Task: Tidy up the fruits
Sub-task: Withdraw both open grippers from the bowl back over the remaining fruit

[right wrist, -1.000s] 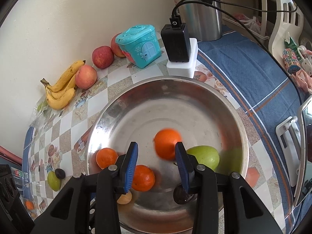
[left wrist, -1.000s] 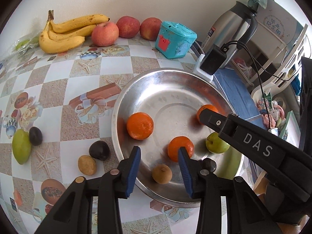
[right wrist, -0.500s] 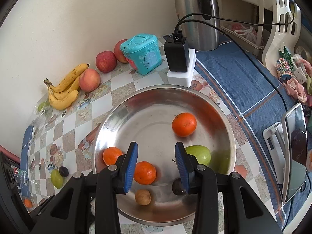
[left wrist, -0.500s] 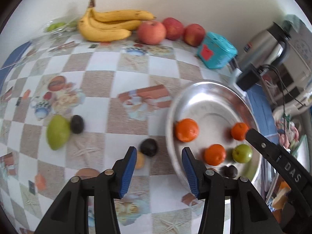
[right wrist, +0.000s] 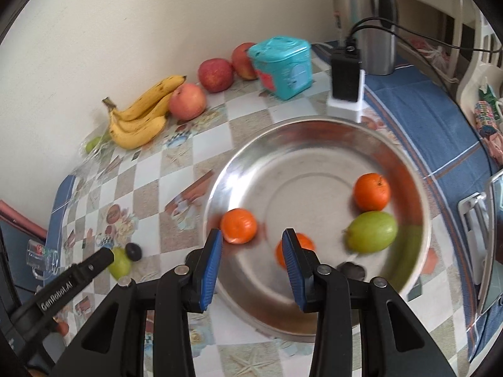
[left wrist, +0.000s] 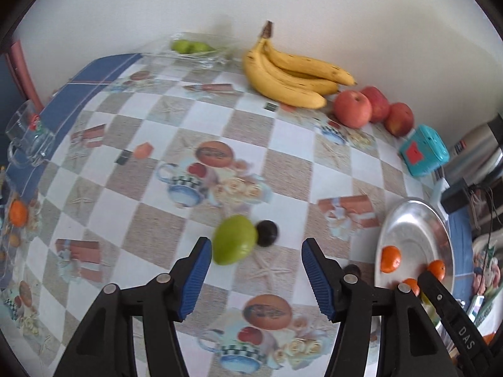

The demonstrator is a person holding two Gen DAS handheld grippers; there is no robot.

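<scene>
The checkered tablecloth (left wrist: 283, 169) fills most of the left wrist view; its near part is hidden behind the left gripper's black arms. The steel bowl (right wrist: 314, 144) is the landmark. In the right wrist view it shows nearly whole, with only its near rim covered by the right gripper (right wrist: 251, 264); in the left wrist view it is cut to a sliver at the right edge.

Beyond the bowl, against the wall, lie the bananas (left wrist: 292, 75), three red apples (left wrist: 352, 108) and a teal tin (right wrist: 283, 66). A metal kettle (right wrist: 371, 25) behind the bowl is cut off at the top.

Inside the bowl sit a green fruit (right wrist: 371, 231), two oranges in plain sight (right wrist: 371, 190), a third orange (right wrist: 298, 245) half hidden behind the right gripper's finger, and a dark blurred fruit (right wrist: 352, 268) that is hard to make out.

Left of the bowl, well apart from it on the cloth, a green mango (left wrist: 234, 243) touches a small dark plum (left wrist: 267, 232). The left gripper (left wrist: 254, 278) hovers over them, its jaws opening with nothing pressed between them; the mango sits just beyond its left pad. The right gripper's jaws stand narrowly apart over the bowl, gripping nothing.
</scene>
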